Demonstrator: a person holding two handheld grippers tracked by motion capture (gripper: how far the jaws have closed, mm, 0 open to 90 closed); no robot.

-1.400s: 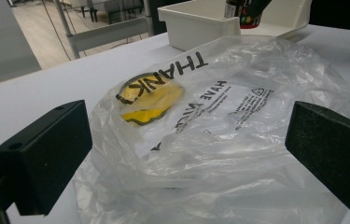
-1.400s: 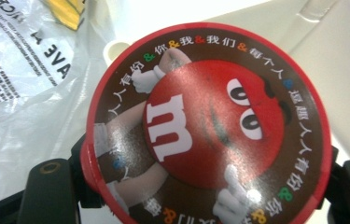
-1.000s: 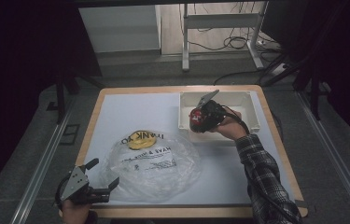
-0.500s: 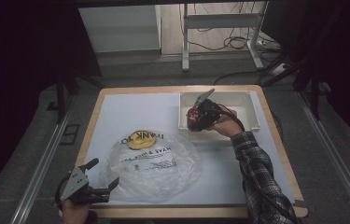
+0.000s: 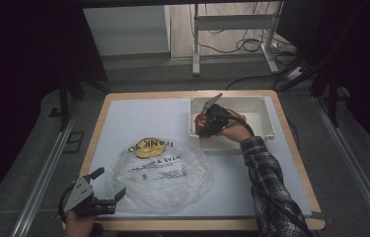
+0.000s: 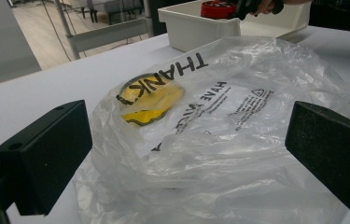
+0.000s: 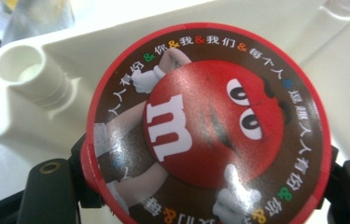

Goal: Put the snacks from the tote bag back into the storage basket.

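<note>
1. The left gripper [image 5: 104, 193] rests at the table's [image 5: 123, 111] near left corner, jaws spread wide with nothing between them.
2. Just beside it lies a crumpled clear plastic bag [image 5: 160, 170] with black print, a yellow disc [image 5: 149, 147] under its far edge.
3. Farther right, the right gripper [image 5: 203, 123] is clamped on a red round candy tin [image 7: 207, 126], held over the left end of the white tray [image 5: 266, 116].
</note>
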